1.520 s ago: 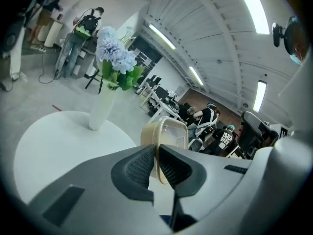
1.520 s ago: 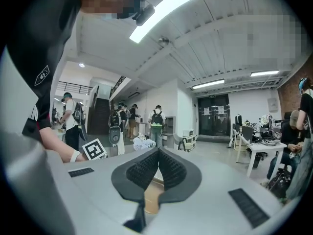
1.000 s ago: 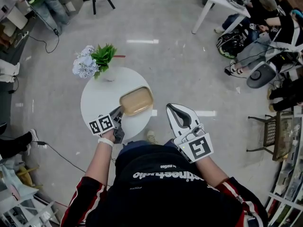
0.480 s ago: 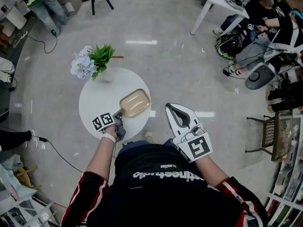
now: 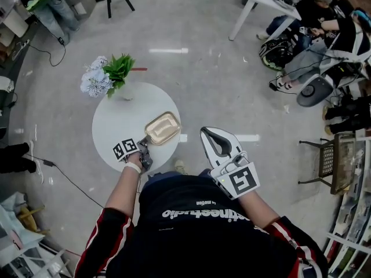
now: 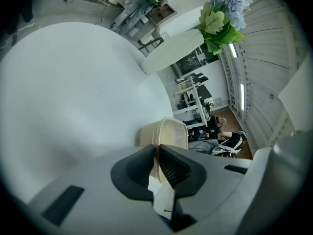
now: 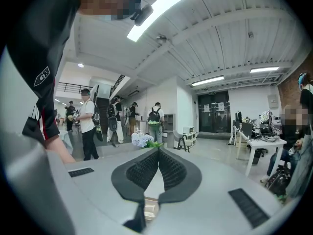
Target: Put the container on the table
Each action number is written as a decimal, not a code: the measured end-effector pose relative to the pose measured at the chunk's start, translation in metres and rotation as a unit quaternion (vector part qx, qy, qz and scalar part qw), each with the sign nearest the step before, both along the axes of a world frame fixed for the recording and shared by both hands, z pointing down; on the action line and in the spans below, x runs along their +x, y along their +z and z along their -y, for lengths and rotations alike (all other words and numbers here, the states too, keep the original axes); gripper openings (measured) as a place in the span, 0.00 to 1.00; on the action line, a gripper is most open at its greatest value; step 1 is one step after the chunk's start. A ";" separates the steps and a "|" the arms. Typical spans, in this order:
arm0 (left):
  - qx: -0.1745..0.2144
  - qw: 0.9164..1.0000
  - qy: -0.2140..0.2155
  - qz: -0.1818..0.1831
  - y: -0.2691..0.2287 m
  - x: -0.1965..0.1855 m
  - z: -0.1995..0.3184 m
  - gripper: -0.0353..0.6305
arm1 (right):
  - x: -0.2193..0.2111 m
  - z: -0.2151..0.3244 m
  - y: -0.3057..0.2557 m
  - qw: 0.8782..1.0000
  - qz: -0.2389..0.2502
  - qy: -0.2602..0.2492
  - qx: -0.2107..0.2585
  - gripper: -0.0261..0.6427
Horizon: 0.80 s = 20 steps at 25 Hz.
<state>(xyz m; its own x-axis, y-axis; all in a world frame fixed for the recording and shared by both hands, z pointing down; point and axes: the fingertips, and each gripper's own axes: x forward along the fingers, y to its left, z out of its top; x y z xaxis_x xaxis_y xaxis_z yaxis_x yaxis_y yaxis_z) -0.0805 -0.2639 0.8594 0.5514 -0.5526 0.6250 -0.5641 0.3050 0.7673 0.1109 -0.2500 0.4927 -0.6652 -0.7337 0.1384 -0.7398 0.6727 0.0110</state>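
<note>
As viewed from the head camera, found the container, a tan rectangular tub with rounded corners, over the near right part of the round white table. Found it gripped at its near end by the left gripper, which reaches in from the table's near edge.

Confirmed in the left gripper view: left gripper set narrow, closed on the thin rim of the container, with the tub projecting beyond the jaws over the table. Noted a soft shadow beside the tub on the white top. Cannot tell whether the base touches the table or hangs just above it.

Observed a bunch of flowers, pale blue with green leaves, at the far left edge of the table, well apart from the container. Seen also at the upper right of the left gripper view.

Located the right gripper to the right of the table, over the floor and close to the person's body. Checked in the right gripper view: right gripper with jaws together, nothing between them, pointing about level into the room. Noted the flowers just beyond its tips and people standing farther back.
</note>
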 end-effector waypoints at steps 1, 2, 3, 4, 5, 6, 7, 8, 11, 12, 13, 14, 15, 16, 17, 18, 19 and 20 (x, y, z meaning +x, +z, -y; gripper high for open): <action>-0.003 1.000 -0.001 0.000 0.002 0.000 -0.001 0.12 | 0.000 0.000 -0.001 1.000 0.002 0.001 0.002 0.05; -0.005 1.000 -0.003 0.000 0.003 0.001 -0.002 0.12 | 0.002 -0.001 0.000 1.000 -0.002 0.000 0.000 0.05; -0.008 1.000 -0.006 -0.002 0.004 0.001 -0.002 0.12 | 0.003 -0.002 0.002 1.000 -0.008 -0.001 -0.004 0.05; -0.010 1.000 -0.009 -0.005 0.006 0.001 -0.003 0.12 | 0.004 -0.002 0.003 1.000 -0.010 -0.001 -0.006 0.05; -0.012 1.000 -0.012 -0.007 0.007 0.002 -0.003 0.12 | 0.005 -0.003 0.003 1.000 -0.011 -0.001 -0.007 0.05; -0.013 1.000 -0.014 -0.008 0.008 0.002 -0.003 0.12 | 0.006 -0.003 0.003 1.000 -0.011 -0.001 -0.008 0.05; -0.015 1.000 -0.015 -0.009 0.009 0.002 -0.003 0.12 | 0.006 -0.003 0.002 1.000 -0.011 0.000 -0.008 0.05; -0.016 1.000 -0.015 -0.008 0.009 0.002 -0.004 0.12 | 0.006 -0.003 0.001 1.000 -0.012 0.000 -0.007 0.05; -0.015 1.000 -0.008 0.000 0.011 0.001 -0.006 0.12 | 0.005 -0.006 -0.001 1.000 -0.015 -0.002 -0.004 0.05; -0.015 1.000 -0.005 0.001 0.011 0.002 -0.007 0.12 | 0.006 -0.007 -0.002 1.000 -0.015 -0.003 -0.003 0.05; -0.015 1.000 -0.003 0.002 0.010 0.002 -0.007 0.12 | 0.006 -0.008 -0.002 1.000 -0.015 -0.003 -0.003 0.05; -0.013 1.000 0.001 0.003 0.010 0.003 -0.007 0.12 | 0.007 -0.009 -0.002 1.000 -0.015 -0.002 -0.003 0.05; -0.010 1.000 0.004 0.005 0.010 0.003 -0.008 0.13 | 0.007 -0.010 -0.001 1.000 -0.015 -0.002 -0.003 0.05; -0.007 1.000 0.008 0.007 0.011 0.003 -0.008 0.16 | 0.007 -0.010 -0.001 1.000 -0.015 -0.001 -0.003 0.05; -0.005 1.000 0.010 0.009 0.011 0.003 -0.008 0.20 | 0.006 -0.011 -0.002 1.000 -0.015 -0.001 -0.004 0.05; -0.002 1.000 0.011 0.009 0.011 0.002 -0.008 0.22 | 0.006 -0.011 -0.002 1.000 -0.016 0.000 -0.005 0.05; -0.001 1.000 0.011 0.009 0.010 0.001 -0.008 0.22 | 0.006 -0.011 -0.002 1.000 -0.017 0.002 -0.006 0.05; 0.000 1.000 0.011 0.010 0.010 0.000 -0.008 0.23 | 0.006 -0.012 -0.002 1.000 -0.019 0.004 -0.008 0.05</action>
